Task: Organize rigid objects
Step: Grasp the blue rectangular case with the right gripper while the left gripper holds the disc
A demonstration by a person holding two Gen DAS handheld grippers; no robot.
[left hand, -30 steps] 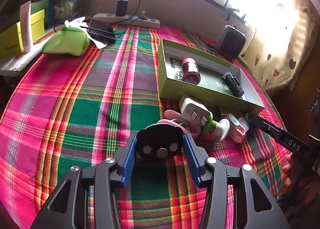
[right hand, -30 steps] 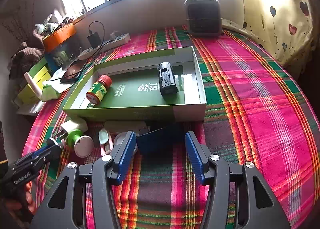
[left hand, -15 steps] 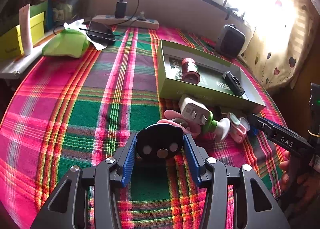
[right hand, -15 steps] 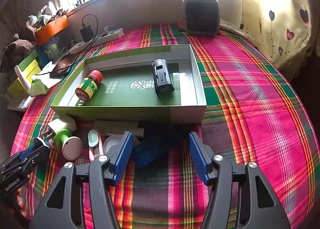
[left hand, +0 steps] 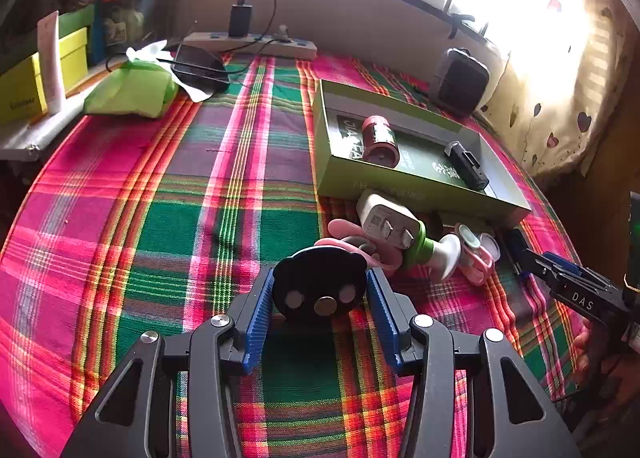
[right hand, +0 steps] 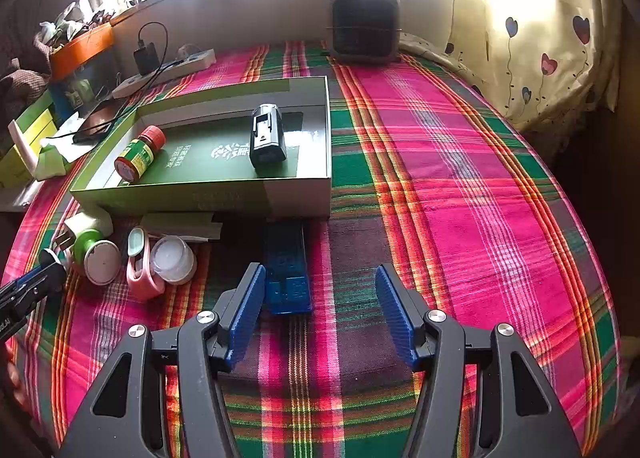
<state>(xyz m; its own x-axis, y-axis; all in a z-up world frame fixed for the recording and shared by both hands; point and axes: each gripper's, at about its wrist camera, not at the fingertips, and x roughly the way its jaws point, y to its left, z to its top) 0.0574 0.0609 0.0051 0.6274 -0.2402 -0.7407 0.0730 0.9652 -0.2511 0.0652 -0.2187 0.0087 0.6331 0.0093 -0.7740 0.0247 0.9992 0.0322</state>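
Observation:
My left gripper [left hand: 320, 294] is shut on a flat black bear-shaped piece [left hand: 320, 282] with round metal discs, held just above the plaid cloth. My right gripper [right hand: 320, 298] is open; a blue translucent box [right hand: 287, 274] lies flat on the cloth between its fingers, close to the left fingertip [right hand: 250, 294]. An open green box [right hand: 200, 198] holds a red-capped bottle [right hand: 138, 154] and a black device [right hand: 266, 138]. In front of the green box [left hand: 400, 190] lie a white plug [left hand: 384, 216], a green-and-white piece [left hand: 436, 250] and a pink clip [left hand: 476, 266].
A black fan [right hand: 364, 24] stands at the back edge. A power strip [left hand: 248, 44], a phone [left hand: 200, 68] and a green pouch [left hand: 132, 92] lie at the far left. A heart-print curtain [right hand: 552, 58] hangs on the right. A white lidded cup [right hand: 172, 258] sits by the pink clip.
The blue box has swung from lying crosswise to pointing straight away, flat on the cloth. The right gripper has risen and shifted right. The left gripper still holds the black piece.

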